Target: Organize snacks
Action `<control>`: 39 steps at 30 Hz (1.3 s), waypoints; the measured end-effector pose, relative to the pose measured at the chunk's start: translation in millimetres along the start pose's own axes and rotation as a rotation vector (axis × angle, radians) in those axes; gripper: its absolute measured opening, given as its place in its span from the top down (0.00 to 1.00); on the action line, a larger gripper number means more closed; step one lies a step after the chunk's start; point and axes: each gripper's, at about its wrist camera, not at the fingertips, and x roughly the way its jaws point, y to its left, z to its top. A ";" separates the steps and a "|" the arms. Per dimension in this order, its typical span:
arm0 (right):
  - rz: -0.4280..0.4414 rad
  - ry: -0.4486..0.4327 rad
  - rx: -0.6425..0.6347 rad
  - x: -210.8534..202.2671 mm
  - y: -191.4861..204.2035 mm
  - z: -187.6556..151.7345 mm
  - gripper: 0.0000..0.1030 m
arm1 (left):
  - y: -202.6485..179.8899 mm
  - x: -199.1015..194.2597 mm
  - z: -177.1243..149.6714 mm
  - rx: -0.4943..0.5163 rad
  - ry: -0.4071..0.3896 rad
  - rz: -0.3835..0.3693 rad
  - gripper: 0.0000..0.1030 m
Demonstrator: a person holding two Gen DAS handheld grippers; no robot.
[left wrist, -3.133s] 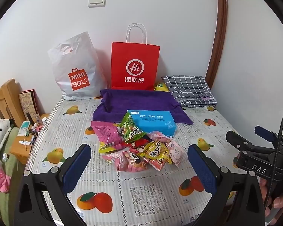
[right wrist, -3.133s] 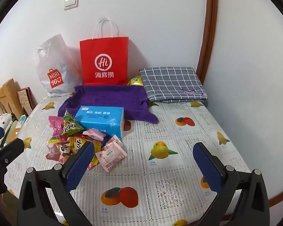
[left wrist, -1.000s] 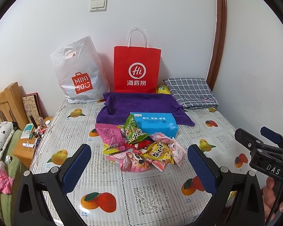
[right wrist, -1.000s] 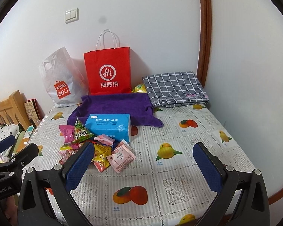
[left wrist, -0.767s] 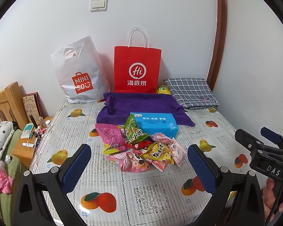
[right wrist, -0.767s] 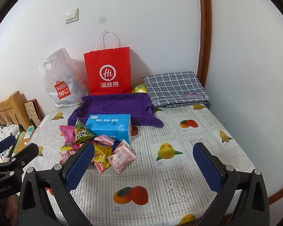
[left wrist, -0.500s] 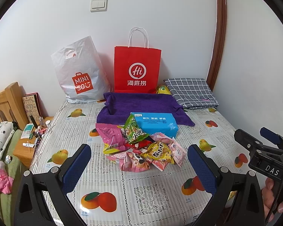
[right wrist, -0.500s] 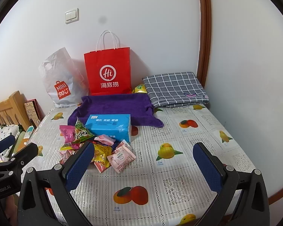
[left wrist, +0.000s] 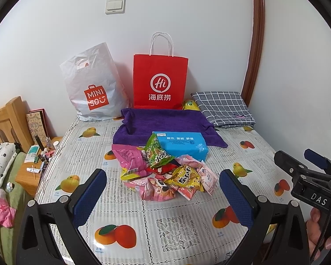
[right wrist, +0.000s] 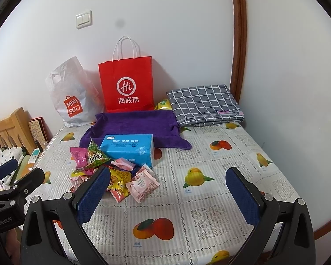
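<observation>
Snacks (left wrist: 165, 172) lay in a loose heap near the middle of the surface (left wrist: 176, 225), which wore a fruit-printed cloth and ran back to a white wall.

Against that wall, at the far edge, stood a red paper bag (left wrist: 160, 81) with white handles; a white plastic bag (left wrist: 92, 86) leaned just beside it, toward the far left corner. A grey checked cloth (left wrist: 222, 108) lay folded in the far right corner. In front of the red bag spread a purple towel (left wrist: 163, 123), its edges turned up. A blue tissue box (left wrist: 183, 145) rested on the towel's near edge, touching the back of the heap.

Within the heap, a pink packet (left wrist: 130, 159) lay on the left, a green packet (left wrist: 157, 154) leaned against the box, a yellow packet (left wrist: 185, 177) sat toward the front, and a pale pink sachet (right wrist: 143, 184) lay at the right.

Left gripper (left wrist: 163, 196) hovered over the near edge, short of the heap, its blue-padded fingers (left wrist: 89, 196) spread wide and holding nothing. Right gripper (right wrist: 167, 195) hung beside it, to the right of the heap, its fingers (right wrist: 242, 196) likewise wide apart and empty.
</observation>
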 end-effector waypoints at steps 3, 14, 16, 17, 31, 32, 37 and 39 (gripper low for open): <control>-0.001 0.002 0.000 0.2 -0.4 -0.3 0.00 | -0.2 0.4 -0.4 -0.003 0.001 -0.001 0.00; 0.048 0.012 -0.004 14.9 -2.3 -7.1 0.00 | 4.8 14.9 1.7 0.002 0.012 0.000 0.00; 0.069 0.026 -0.016 23.7 -0.2 -10.4 0.01 | 7.3 22.2 2.6 0.003 0.020 -0.001 0.00; 0.077 0.036 -0.018 28.1 0.6 -12.2 0.01 | 8.7 25.8 3.0 0.004 0.025 0.002 0.00; 0.171 0.180 -0.056 135.1 6.1 -49.7 0.14 | 43.7 112.9 -2.9 -0.043 0.158 0.032 0.00; 0.180 0.188 -0.066 139.6 7.6 -51.5 0.16 | 47.0 119.5 -3.7 -0.052 0.171 0.032 0.00; 0.221 0.204 -0.167 158.6 24.0 -66.0 0.17 | 61.2 141.5 -5.3 -0.088 0.207 0.024 0.01; 0.230 0.214 -0.215 165.3 31.3 -71.3 0.17 | 64.8 147.6 -4.5 -0.097 0.214 0.018 0.01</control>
